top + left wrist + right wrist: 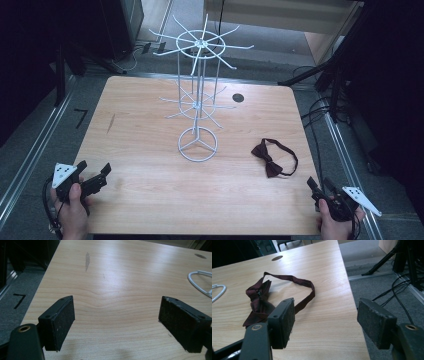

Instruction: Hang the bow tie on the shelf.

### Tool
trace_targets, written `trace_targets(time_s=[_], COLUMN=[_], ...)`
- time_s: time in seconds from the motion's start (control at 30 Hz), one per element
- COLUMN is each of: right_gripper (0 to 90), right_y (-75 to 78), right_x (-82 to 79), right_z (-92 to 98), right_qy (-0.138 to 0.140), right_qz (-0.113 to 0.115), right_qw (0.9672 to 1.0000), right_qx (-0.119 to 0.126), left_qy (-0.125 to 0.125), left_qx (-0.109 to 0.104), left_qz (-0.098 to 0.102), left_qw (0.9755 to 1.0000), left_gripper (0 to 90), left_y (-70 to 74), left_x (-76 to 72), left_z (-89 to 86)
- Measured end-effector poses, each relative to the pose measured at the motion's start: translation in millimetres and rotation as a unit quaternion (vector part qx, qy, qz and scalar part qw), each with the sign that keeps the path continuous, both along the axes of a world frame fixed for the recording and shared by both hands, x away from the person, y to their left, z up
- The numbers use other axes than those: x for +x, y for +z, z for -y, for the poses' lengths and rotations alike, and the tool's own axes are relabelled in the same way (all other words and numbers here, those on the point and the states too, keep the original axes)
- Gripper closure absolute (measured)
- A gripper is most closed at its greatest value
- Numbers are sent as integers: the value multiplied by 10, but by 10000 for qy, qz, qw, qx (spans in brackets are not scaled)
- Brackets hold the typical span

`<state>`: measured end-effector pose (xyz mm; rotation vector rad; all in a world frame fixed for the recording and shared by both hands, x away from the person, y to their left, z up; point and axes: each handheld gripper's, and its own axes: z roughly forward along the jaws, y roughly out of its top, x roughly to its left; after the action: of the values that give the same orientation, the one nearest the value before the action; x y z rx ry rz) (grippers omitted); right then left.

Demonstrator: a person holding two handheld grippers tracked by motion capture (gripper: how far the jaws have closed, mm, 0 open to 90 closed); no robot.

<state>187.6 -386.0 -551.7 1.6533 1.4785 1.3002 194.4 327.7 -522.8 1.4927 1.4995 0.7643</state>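
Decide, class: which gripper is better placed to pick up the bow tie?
Right. The right gripper, jaws open, sits just short of the bow tie. The left gripper is at the table's opposite corner, beyond the wire rack.

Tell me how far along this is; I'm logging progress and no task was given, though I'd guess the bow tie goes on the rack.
Nothing looks done. The bow tie lies flat on the table, apart from the white wire rack, whose arms are bare. Nothing is in hand: the left gripper and right gripper are both open and empty, near the table's front corners. If your guess holds, picking up and hanging remain.
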Motion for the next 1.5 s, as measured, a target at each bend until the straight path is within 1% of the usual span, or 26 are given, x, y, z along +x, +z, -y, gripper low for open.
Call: trace_targets(time_s=[0.07,0.1,0.13,0.17,0.2,0.23,0.3,0.4,0.43,0.5,0.57,0.63,0.67,0.7,0.73,0.8,0.83,0.9,1.03,1.07,1.17,1.27,1.43,1.47,1.5], right_gripper=[338,354,362,368,369,376,386,398,400,416,432,449,449,448,448,448,448,448,448,448,444,442,443,443,442], right_y=[2,11,21,36,64,87,131,174,183,214,254,291,318,339,355,395,408,427,477,494,538,580,657,671,682], right_x=[2,2,3,9,11,16,26,49,60,88,129,167,203,236,259,326,355,404,526,564,655,741,890,923,958], right_z=[-6,-10,-14,-16,-30,-31,-44,-66,-67,-77,-82,-85,-95,-106,-117,-156,-172,-196,-244,-256,-284,-296,-326,-338,-352], right_qy=[-28,-10,40,115,171,243,326,353,364,421,459,564,637,702,751,851,864,910,976,1007,1079,1132,1142,1163,1185], right_qz=[-42,-102,-123,-147,-229,-229,-260,-374,-395,-494,-680,-805,-960,-1136,-1242,-1522,-1649,-1791,-2131,-2230,-2456,-2640,-2891,-2943,-3009], right_qw=[10000,9999,9998,9996,9992,9990,9985,9981,9979,9970,9954,9937,9917,9890,9870,9806,9782,9746,9661,9630,9550,9487,9400,9378,9350], right_qx=[-55,-102,-130,-215,-269,-312,-361,-345,-374,-416,-503,-541,-573,-633,-690,-896,-925,-987,-1077,-1133,-1267,-1324,-1408,-1426,-1456], left_qy=[-11,-26,-57,-68,-73,-73,-64,-74,-98,-116,-115,-129,-133,-133,-133,-159,-182,-201,-221,-222,-238,-248,-256,-255,-251], left_qx=[4,21,40,48,59,54,55,33,33,37,45,54,51,46,41,47,59,54,38,42,67,68,67,66,64], left_qz=[-1,-6,-19,-33,-49,-50,-53,-24,-34,-39,-43,-44,-38,-37,-30,-36,-39,-38,-6,-4,-9,-7,-13,-15,-18], left_qw=[10000,10000,10000,10000,9999,9999,10000,10000,9999,9999,9999,9999,9999,9999,9999,9999,9998,9998,9997,9997,9997,9997,9997,9997,9997], left_gripper=[144,143,144,144,144,144,144,144,144,144,144,144,144,144,144,144,144,144,144,144,144,144,144,144,144], left_y=[-1,0,1,0,1,0,0,1,2,1,1,1,0,0,0,-1,-1,0,-1,-2,0,0,0,0,-1], left_x=[2,0,0,4,7,9,8,1,-1,-1,-4,-6,-5,-5,-6,-11,-14,-19,-32,-34,-39,-39,-37,-37,-36], left_z=[2,8,8,10,11,11,9,9,7,8,11,14,14,14,13,12,10,10,9,10,12,13,12,12,12])
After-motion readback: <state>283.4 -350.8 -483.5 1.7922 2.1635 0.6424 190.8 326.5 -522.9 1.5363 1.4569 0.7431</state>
